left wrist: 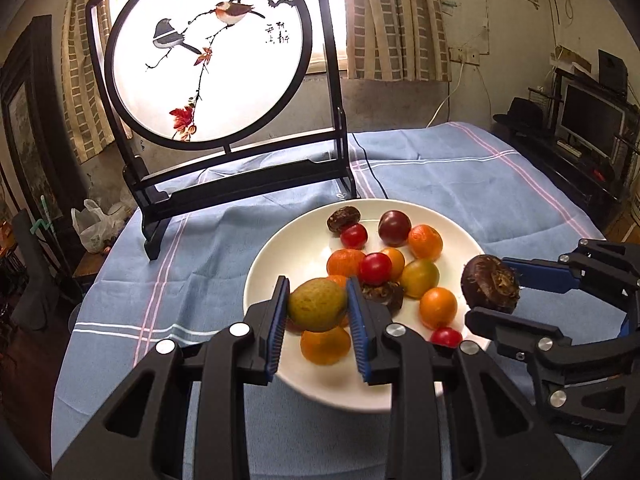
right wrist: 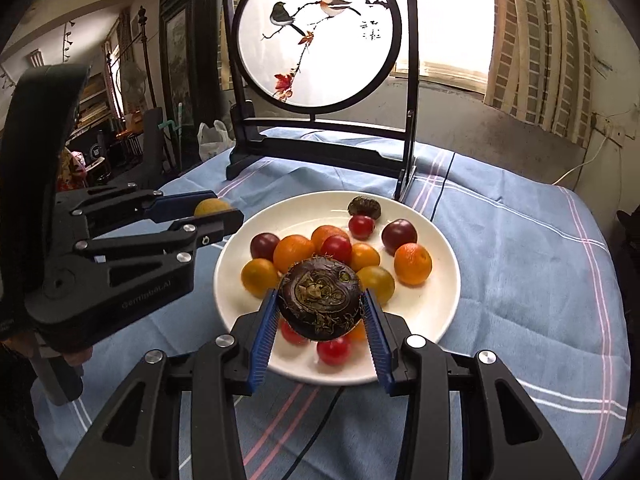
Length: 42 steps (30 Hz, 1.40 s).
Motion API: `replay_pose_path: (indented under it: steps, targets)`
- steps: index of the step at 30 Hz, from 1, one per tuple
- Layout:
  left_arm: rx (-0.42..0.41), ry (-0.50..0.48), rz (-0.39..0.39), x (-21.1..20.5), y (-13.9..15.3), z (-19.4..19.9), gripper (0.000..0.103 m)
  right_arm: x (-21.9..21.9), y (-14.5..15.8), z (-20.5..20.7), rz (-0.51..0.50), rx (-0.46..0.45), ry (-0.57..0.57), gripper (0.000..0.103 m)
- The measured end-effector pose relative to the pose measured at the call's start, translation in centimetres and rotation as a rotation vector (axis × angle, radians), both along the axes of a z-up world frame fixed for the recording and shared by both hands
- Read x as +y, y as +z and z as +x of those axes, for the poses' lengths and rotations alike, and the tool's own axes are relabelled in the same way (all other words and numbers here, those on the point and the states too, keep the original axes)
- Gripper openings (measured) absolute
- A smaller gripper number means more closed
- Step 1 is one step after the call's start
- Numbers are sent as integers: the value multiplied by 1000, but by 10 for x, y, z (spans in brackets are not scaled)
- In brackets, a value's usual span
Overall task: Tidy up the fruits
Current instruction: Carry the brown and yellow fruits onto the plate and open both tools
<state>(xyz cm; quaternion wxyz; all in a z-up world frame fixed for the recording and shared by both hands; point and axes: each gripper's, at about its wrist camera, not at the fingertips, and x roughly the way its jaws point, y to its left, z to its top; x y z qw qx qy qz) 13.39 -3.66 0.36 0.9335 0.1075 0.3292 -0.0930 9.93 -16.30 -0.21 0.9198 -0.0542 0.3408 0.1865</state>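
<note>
A white plate (left wrist: 304, 380) on the blue cloth holds several small fruits: oranges, red tomatoes, dark plums and brown water chestnuts. My left gripper (left wrist: 318, 306) is shut on a yellow-green fruit (left wrist: 318, 304) above the plate's near left edge; it also shows in the right wrist view (right wrist: 210, 207). My right gripper (right wrist: 320, 306) is shut on a dark brown water chestnut (right wrist: 320, 300) above the plate's (right wrist: 440, 308) near side. In the left wrist view that chestnut (left wrist: 490, 284) hangs over the plate's right rim.
A black-framed round bird screen (left wrist: 208, 52) stands at the back of the table. A dark cable (left wrist: 372, 172) runs across the blue striped cloth (left wrist: 180, 280) to the plate. A white plastic bag (left wrist: 94, 224) lies beyond the left table edge.
</note>
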Motion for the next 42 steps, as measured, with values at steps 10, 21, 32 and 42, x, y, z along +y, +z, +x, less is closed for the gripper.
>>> replay_pose_path:
  steps: [10,21,32,42]
  targets:
    - [41,39,4,-1,-21,38,28,2,-12,41,-6,31,-21,43]
    - [54,54,-3,0,-28,51,28,2,-16,61,-1,51,-53,43]
    - [55,58,3,-2,-30,60,28,9,-17,78,2,58,-60,43]
    - [62,59,6,-3,-34,64,28,10,-17,86,2,57,-70,43]
